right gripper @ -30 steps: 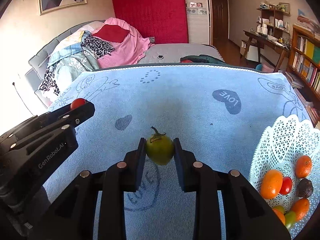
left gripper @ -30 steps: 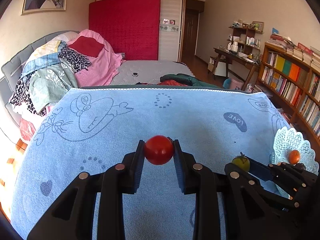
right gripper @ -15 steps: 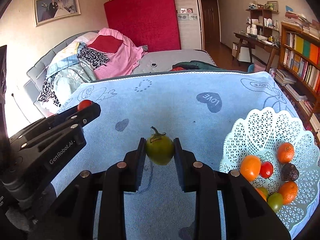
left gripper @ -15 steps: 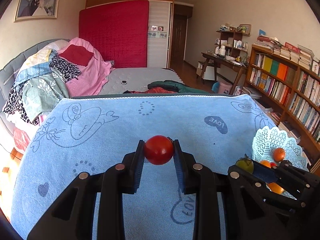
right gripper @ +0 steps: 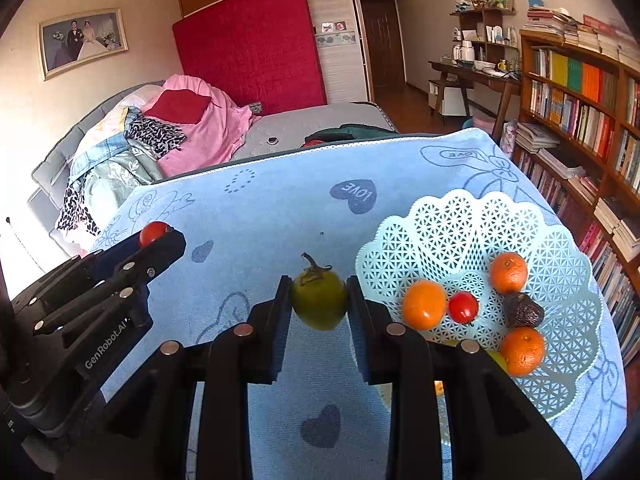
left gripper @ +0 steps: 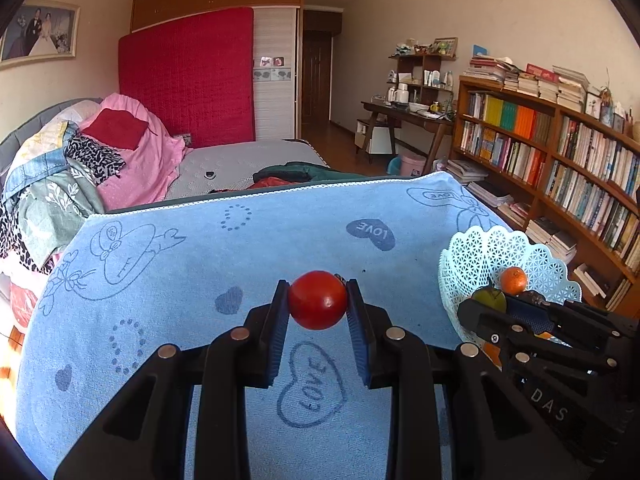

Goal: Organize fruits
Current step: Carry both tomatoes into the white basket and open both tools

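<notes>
My left gripper (left gripper: pixel 318 300) is shut on a red tomato (left gripper: pixel 318 299) and holds it above the blue towel (left gripper: pixel 240 256); it also shows in the right wrist view (right gripper: pixel 154 234). My right gripper (right gripper: pixel 319 298) is shut on a green fruit with a stem (right gripper: pixel 319 300), just left of the white lattice basket (right gripper: pixel 460 224). In the left wrist view the right gripper (left gripper: pixel 486 300) is at the basket's near rim (left gripper: pixel 480 248). The basket holds three oranges (right gripper: pixel 424 304), a small tomato (right gripper: pixel 463 307) and a dark fruit (right gripper: pixel 522 310).
The towel covers a table with its far edge toward a bed piled with clothes (left gripper: pixel 100 152). A bookshelf (left gripper: pixel 560 160) runs along the right wall, close to the basket side. A desk (left gripper: pixel 408 112) stands further back.
Both grippers have moved right toward the basket with their fruits held. The basket now looms larger and nearer in both views.
</notes>
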